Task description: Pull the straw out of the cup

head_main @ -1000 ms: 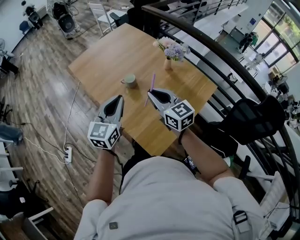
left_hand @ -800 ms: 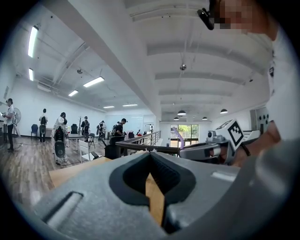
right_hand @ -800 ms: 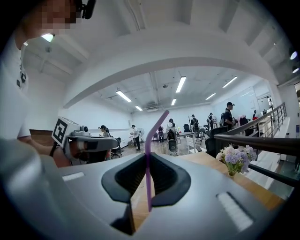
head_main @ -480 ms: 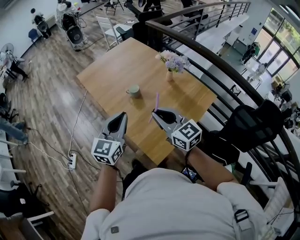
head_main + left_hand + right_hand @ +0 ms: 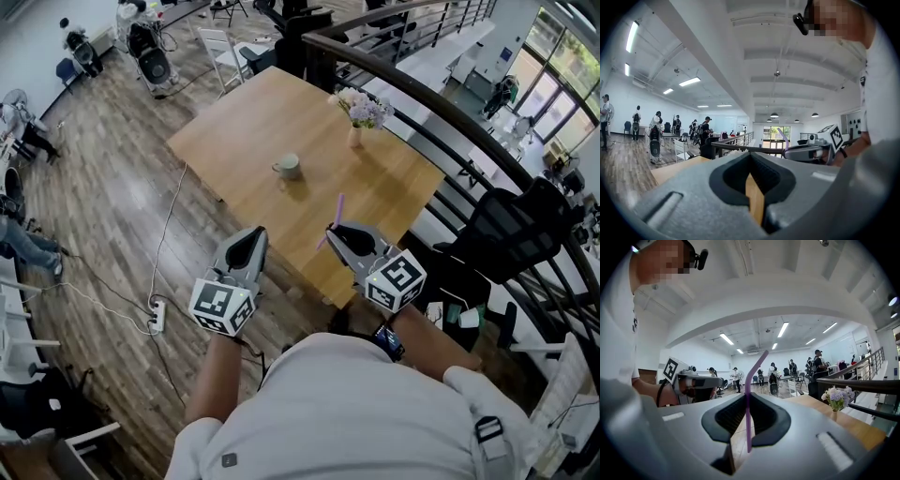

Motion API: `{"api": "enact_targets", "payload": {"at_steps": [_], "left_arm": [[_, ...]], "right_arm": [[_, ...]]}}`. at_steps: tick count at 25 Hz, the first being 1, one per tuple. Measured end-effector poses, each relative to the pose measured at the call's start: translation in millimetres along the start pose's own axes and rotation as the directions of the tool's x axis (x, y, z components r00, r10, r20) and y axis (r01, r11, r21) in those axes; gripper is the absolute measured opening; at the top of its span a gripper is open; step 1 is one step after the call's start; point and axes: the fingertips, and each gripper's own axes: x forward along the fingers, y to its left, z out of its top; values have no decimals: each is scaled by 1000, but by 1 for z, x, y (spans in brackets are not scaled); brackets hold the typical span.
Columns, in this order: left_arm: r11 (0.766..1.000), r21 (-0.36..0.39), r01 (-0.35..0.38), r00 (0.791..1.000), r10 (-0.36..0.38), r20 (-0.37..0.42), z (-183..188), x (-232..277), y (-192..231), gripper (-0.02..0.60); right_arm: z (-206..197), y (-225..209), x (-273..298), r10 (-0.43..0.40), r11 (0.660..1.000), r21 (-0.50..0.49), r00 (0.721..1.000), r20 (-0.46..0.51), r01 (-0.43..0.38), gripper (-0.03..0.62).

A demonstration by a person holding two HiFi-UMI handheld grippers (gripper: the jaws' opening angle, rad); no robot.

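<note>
Straw [image 5: 336,208] is out, I'd say. It sits pinched in my right gripper [image 5: 339,228], well apart from the cup [image 5: 289,166] and on my side of it, standing nearly upright with its bent tip pointing up. In the right gripper view the pads are squeezed onto the straw's lower part, and a short end pokes out below them. My left gripper [image 5: 253,234] is also well short of the cup and off to its left, tips pressed together on nothing. The cup stands upright on the table [image 5: 234,112], with nothing touching it.

So the pull itself looks done to me. What's left is probably just parking the straw: keep the pinch steady, bring it down onto the wood beside the cup, then let the pads spread.
</note>
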Motion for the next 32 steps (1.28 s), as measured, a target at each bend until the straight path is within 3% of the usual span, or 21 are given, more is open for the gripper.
{"api": "enact_targets", "payload": {"at_steps": [15, 20, 32], "left_arm": [[996, 6, 84, 996, -84, 4, -18, -145, -4, 5], [997, -11, 78, 997, -78, 8, -32, -164, -5, 5], [996, -15, 87, 996, -86, 19, -33, -172, -15, 5]], "right_arm": [[-28, 129, -11, -121, 992, 24, 992, 16, 121, 35], [-29, 159, -19, -131, 991, 12, 991, 12, 131, 35], [-28, 171, -30, -138, 990, 11, 990, 13, 138, 35]]}}
